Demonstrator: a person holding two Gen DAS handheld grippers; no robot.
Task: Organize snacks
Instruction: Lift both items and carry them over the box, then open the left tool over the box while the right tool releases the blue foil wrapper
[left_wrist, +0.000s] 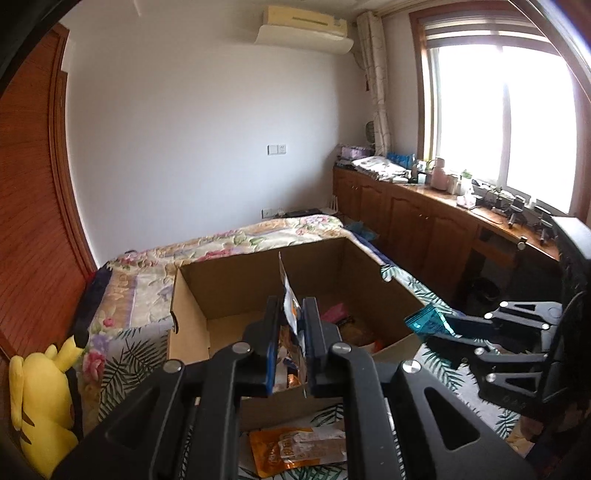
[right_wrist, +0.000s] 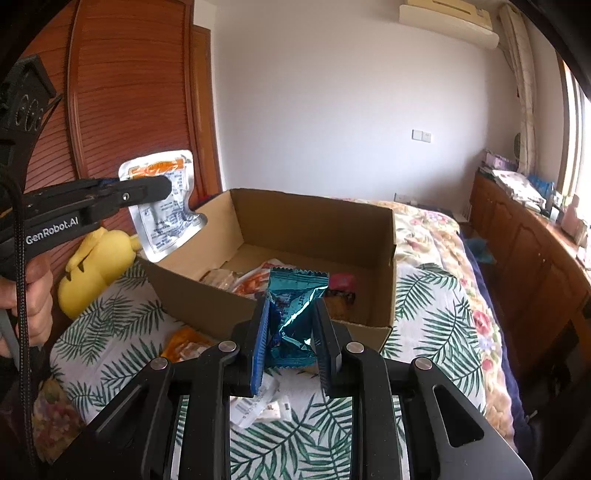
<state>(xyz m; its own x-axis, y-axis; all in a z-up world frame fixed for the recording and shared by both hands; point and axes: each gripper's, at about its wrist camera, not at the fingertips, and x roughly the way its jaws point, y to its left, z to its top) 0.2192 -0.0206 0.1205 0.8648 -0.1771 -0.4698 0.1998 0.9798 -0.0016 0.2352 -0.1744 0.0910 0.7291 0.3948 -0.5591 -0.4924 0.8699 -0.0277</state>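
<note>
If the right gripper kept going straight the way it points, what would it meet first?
Probably the near wall of the box, or the snacks inside if it clears the rim. The right gripper holds a teal packet just short of it; depth is unclear.

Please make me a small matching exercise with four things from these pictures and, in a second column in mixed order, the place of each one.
Things:
1. teal packet
2. white pouch
3. yellow plush toy
4. orange packet

Places:
A. lying on the bedspread in front of the box
B. clamped in the left gripper
C. beside the cardboard box, by the wooden doors
D. clamped in the right gripper

Pairs: 1-D, 2-B, 3-C, 4-A
</note>
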